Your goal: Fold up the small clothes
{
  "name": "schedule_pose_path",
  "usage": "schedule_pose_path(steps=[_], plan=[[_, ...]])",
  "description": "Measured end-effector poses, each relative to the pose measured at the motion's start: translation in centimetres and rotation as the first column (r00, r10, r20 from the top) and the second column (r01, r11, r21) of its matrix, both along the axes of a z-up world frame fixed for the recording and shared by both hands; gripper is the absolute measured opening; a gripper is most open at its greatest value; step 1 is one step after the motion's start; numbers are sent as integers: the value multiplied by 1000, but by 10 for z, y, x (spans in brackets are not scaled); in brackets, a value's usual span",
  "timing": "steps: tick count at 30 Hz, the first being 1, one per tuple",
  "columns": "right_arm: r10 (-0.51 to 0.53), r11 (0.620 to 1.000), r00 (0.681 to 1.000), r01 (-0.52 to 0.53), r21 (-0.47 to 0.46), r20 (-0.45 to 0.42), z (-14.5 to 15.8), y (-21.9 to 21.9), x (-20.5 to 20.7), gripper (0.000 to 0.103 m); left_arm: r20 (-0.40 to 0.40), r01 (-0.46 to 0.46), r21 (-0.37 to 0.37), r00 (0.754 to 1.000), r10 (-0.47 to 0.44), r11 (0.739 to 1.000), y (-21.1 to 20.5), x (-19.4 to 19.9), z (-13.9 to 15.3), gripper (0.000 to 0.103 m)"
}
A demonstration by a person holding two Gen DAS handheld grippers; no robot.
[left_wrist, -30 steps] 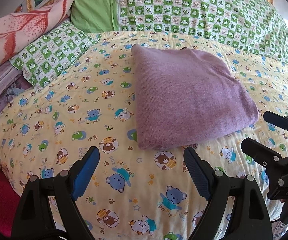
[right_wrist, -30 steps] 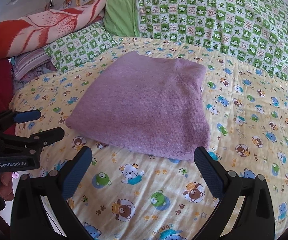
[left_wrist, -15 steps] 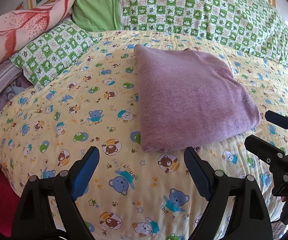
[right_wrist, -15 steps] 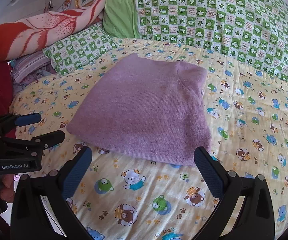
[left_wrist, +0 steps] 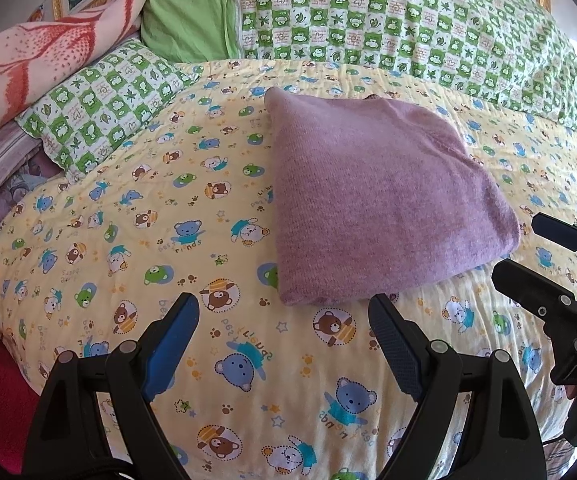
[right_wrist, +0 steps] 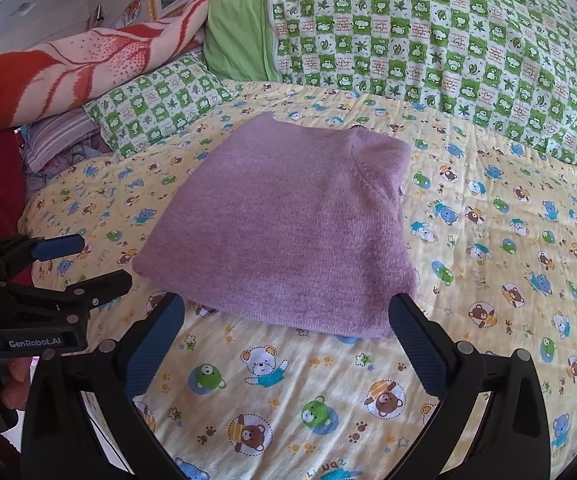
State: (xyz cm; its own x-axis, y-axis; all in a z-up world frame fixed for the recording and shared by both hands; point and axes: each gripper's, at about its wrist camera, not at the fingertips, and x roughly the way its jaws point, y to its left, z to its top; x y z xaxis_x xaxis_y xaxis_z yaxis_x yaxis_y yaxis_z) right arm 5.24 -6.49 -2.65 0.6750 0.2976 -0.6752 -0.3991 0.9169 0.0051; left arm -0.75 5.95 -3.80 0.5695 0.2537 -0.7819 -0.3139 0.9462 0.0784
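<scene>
Bear-print bedding (left_wrist: 128,240) covers the bed, with green checked pillows (right_wrist: 448,40) at the far side. On it lies a purple knit garment (left_wrist: 368,208), already folded into a neat rectangle. Left gripper (left_wrist: 284,336) and right gripper (right_wrist: 286,332) hover just near of its near edge, both spread wide and empty. Any further fold should pinch both near corners together evenly.
</scene>
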Motion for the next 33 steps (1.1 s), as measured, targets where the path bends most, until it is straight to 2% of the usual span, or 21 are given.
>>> schedule_pose_path(steps=[33], plan=[[-21, 1000, 1000, 21, 10, 8, 3, -1, -1, 102, -20, 18, 5, 1000, -18, 1000, 0, 4, -1, 87]])
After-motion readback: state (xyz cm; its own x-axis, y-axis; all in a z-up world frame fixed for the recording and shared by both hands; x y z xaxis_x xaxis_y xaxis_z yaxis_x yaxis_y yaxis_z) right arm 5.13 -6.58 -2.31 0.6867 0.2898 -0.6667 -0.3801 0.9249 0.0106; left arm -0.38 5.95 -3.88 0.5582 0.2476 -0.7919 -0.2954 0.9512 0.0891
